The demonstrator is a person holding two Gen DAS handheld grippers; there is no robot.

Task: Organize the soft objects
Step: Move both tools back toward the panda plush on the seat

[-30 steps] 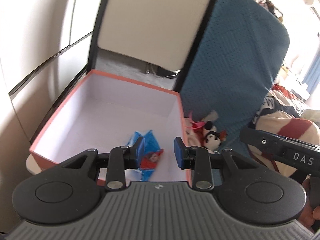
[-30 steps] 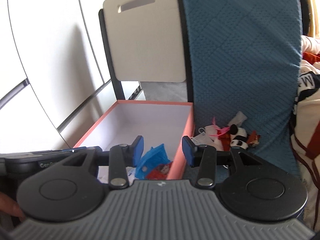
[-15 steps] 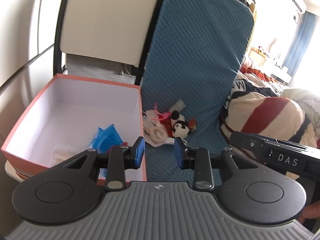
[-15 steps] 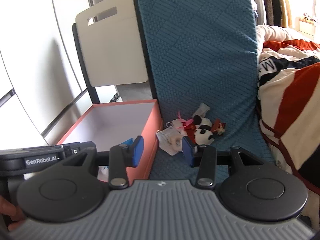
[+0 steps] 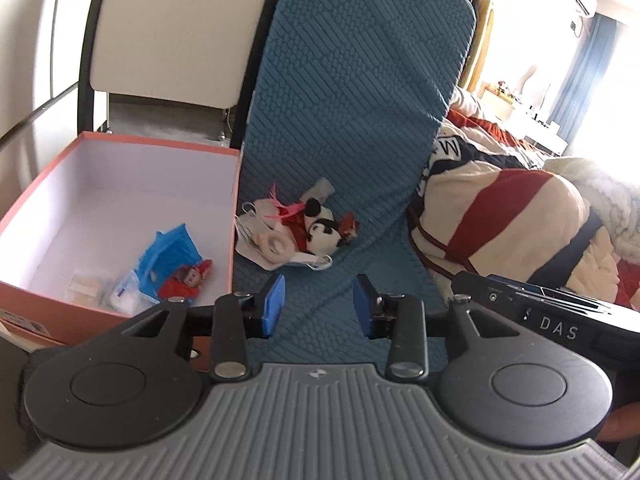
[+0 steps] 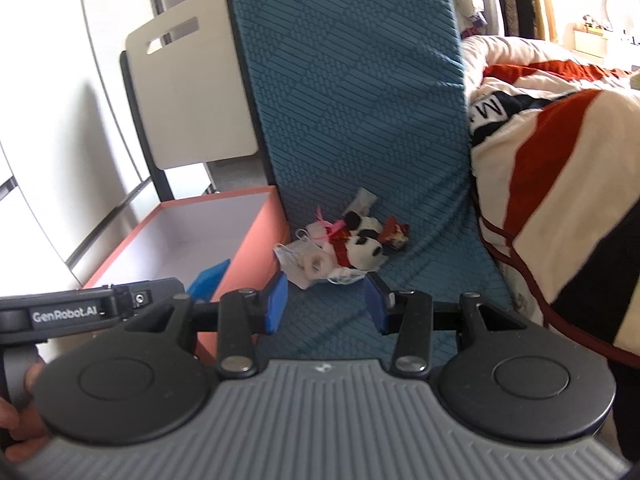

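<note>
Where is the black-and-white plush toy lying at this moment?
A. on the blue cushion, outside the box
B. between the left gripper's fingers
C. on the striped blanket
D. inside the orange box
A: the plush toy lies on the blue cushion, beside the orange box and clear of both grippers.

Both grippers swing away from the box toward the toy pile

The left gripper [image 5: 318,306], a second ago over the pink box [image 5: 232,216] and its blue packet [image 5: 170,246], now hangs over the teal cover [image 5: 352,120], jaws just widened and empty. The right gripper [image 6: 326,306] shifts the same way; the panda plush [image 6: 362,246] now sits just beyond its fingertips, and the striped blanket [image 6: 560,152] fills more of its view.
</note>
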